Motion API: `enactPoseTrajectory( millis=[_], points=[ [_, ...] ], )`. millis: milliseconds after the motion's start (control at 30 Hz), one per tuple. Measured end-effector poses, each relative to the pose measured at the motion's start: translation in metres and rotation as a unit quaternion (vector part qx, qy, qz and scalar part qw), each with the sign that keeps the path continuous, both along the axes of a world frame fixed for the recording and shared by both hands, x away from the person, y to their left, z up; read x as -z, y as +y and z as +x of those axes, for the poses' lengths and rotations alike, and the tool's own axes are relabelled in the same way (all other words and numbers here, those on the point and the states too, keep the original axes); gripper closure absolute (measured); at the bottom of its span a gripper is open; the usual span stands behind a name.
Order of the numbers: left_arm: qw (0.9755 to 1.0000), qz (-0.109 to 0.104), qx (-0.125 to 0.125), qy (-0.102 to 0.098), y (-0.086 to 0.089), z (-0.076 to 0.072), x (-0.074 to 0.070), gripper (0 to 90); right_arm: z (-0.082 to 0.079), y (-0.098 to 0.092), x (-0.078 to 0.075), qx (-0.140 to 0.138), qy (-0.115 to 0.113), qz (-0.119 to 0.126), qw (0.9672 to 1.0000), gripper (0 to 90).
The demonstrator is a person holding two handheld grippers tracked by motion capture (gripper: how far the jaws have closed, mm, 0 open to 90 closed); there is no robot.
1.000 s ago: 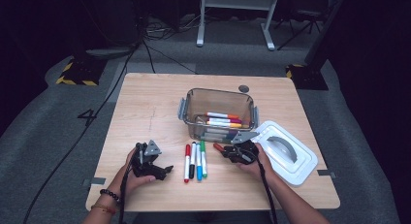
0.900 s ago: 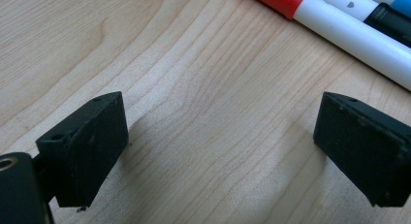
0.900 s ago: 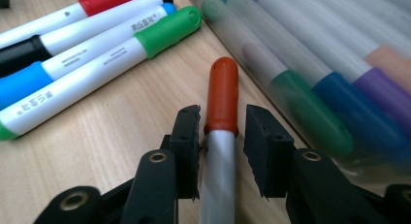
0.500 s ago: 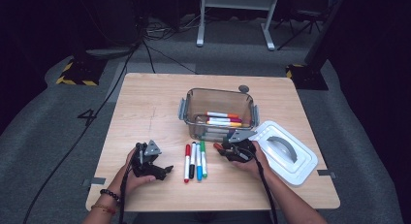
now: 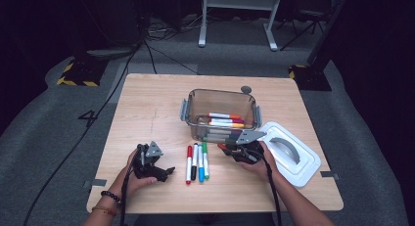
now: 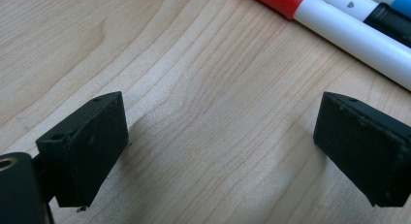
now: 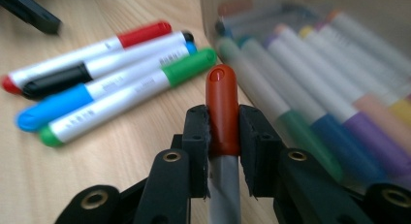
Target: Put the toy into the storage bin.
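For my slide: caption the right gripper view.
Right gripper clamps a red-capped marker beside the clear box, four markers behind.

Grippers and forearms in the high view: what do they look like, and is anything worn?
Both the left gripper and the right gripper are black, each topped by a grey three-cornered plate and trailing a black cable along the forearm. Their fingers are blocky, matte black pads. Forearms are bare; the left wrist wears beaded bracelets.
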State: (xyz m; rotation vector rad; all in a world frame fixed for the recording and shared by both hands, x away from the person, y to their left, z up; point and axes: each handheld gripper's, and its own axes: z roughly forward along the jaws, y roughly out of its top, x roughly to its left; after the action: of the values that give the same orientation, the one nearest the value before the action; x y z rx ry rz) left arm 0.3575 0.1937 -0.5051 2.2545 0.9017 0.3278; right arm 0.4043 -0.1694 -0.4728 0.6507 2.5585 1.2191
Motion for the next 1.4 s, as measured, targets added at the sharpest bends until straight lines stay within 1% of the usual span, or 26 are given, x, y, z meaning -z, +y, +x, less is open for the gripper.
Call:
enactPoseTrajectory(
  millis=[67,167,333,467,533,667,733,867,933,1000,1067,1100,1167,1267,1300,1400],
  points=[
    [1.0000,0.000,0.000,0.000,0.000,0.000,0.000,5.8,-0.004,-0.003,-0.009,-0.007,-0.012,0.008,0.9999,74.6],
    [1.0000,0.000,0.000,0.000,0.000,0.000,0.000,5.8,-0.009,-0.008,-0.023,-0.011,-0.021,0.027,0.9994,74.6],
    [1.0000,0.000,0.000,0.000,0.000,0.000,0.000,5.8,-0.017,-0.019,-0.048,-0.016,-0.044,0.042,0.9980,74.6],
    [1.0000,0.000,0.000,0.000,0.000,0.000,0.000,5.8,-0.020,-0.027,-0.069,-0.019,-0.055,0.059,0.9966,74.6],
    [1.0000,0.000,0.000,0.000,0.000,0.000,0.000,5.8,-0.021,-0.031,-0.082,-0.019,-0.064,0.057,0.9961,74.5],
    [1.0000,0.000,0.000,0.000,0.000,0.000,0.000,5.8,-0.019,-0.033,-0.107,-0.024,-0.075,0.053,0.9955,74.6],
    [1.0000,0.000,0.000,0.000,0.000,0.000,0.000,5.8,-0.014,-0.033,-0.120,-0.026,-0.083,0.051,0.9949,74.6],
    [1.0000,0.000,0.000,0.000,0.000,0.000,0.000,5.8,-0.003,-0.030,-0.140,-0.028,-0.088,0.049,0.9945,74.6],
    [1.0000,0.000,0.000,0.000,0.000,0.000,0.000,5.8,0.003,-0.028,-0.148,-0.030,-0.094,0.043,0.9942,74.6],
    [1.0000,0.000,0.000,0.000,0.000,0.000,0.000,5.8,0.011,-0.026,-0.156,-0.031,-0.095,0.052,0.9937,74.5],
    [1.0000,0.000,0.000,0.000,0.000,0.000,0.000,5.8,0.018,-0.023,-0.162,-0.033,-0.098,0.050,0.9934,74.6],
    [1.0000,0.000,0.000,0.000,0.000,0.000,0.000,5.8,0.023,-0.021,-0.165,-0.034,-0.098,0.050,0.9933,74.5],
    [1.0000,0.000,0.000,0.000,0.000,0.000,0.000,5.8,0.032,-0.017,-0.169,-0.033,-0.097,0.043,0.9938,74.6],
    [1.0000,0.000,-0.001,0.001,0.000,0.000,0.000,5.8,0.045,-0.010,-0.172,-0.035,-0.092,0.035,0.9946,74.6],
    [1.0000,0.000,-0.001,0.001,0.000,0.000,0.000,5.8,0.048,-0.007,-0.173,-0.036,-0.095,0.029,0.9944,74.6],
    [1.0000,0.000,-0.001,0.001,0.000,0.000,0.000,5.8,0.060,0.001,-0.171,-0.034,-0.088,0.022,0.9953,74.6]
  ],
)
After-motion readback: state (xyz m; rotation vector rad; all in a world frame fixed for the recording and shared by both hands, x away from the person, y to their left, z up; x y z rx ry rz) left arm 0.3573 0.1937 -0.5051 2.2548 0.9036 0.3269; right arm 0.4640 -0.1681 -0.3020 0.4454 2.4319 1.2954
